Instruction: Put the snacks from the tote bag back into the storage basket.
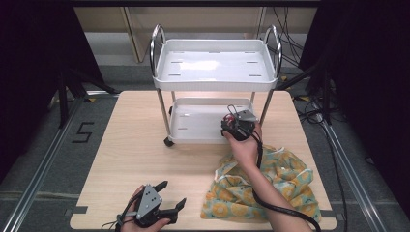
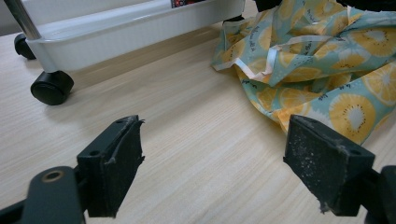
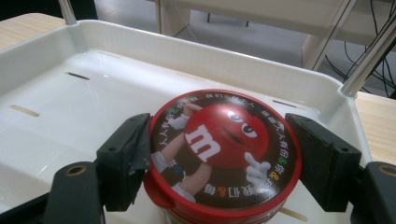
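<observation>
Right gripper view shows my right tongs clasping the red-lidded candy tin, upright in the cart's lower tray near its right corner. My left tongs gape wide and empty at the surface's near edge, well apart.

Right claw at white cart's lower shelf; left claw near table edge.

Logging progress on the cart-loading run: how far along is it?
Done: nothing loaded; the cart's top tray is bare. In hand: right gripper clamps the red candy tin over the lower tray. Left: releasing it; the left gripper waits open beside the patterned cloth.
</observation>
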